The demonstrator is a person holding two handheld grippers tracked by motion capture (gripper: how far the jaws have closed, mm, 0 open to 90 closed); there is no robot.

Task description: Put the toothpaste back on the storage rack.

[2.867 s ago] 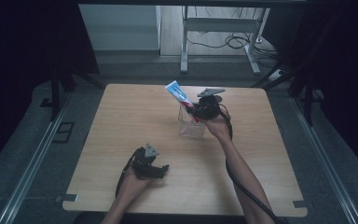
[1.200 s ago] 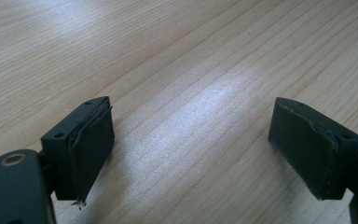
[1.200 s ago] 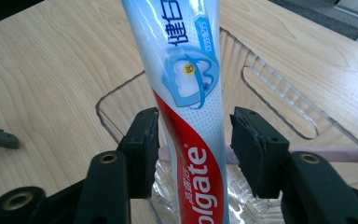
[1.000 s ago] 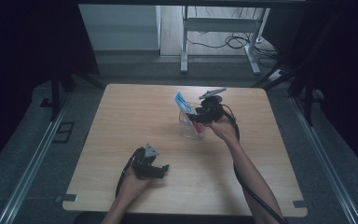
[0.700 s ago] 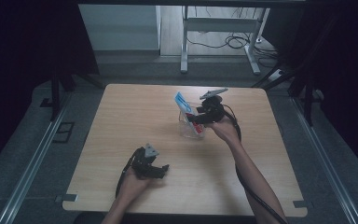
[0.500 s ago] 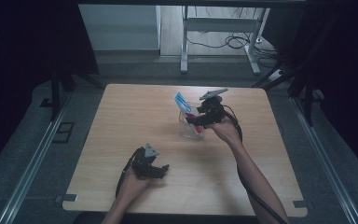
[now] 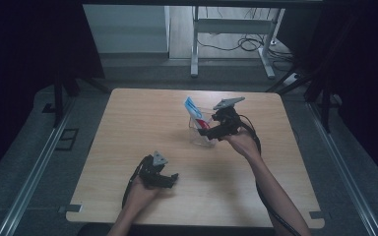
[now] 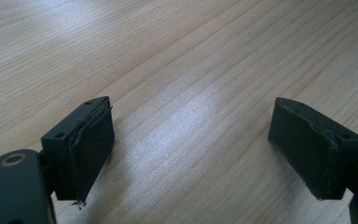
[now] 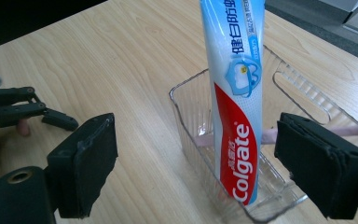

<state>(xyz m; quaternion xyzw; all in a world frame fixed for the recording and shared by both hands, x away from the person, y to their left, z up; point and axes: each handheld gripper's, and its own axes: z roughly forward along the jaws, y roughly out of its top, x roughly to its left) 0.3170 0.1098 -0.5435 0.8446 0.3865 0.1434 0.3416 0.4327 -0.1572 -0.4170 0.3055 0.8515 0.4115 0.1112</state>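
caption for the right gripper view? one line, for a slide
Open right tool, jaws just opened, facing a Colgate toothpaste tube standing tilted in a clear plastic bin.

The left hand (image 7: 140, 189) rests low near the front edge of the table, its forearm coming in from the bottom of the high view. Its left gripper (image 7: 170, 179) lies almost level, pointing rightward, with both black jaws spread wide apart and nothing between them. The right forearm stretches diagonally forward, and the right hand (image 7: 243, 145) is raised farther back. The right gripper (image 7: 200, 132) points leftward and tilts slightly downward; its jaws have just been opening and now stand wide, pressing on nothing.
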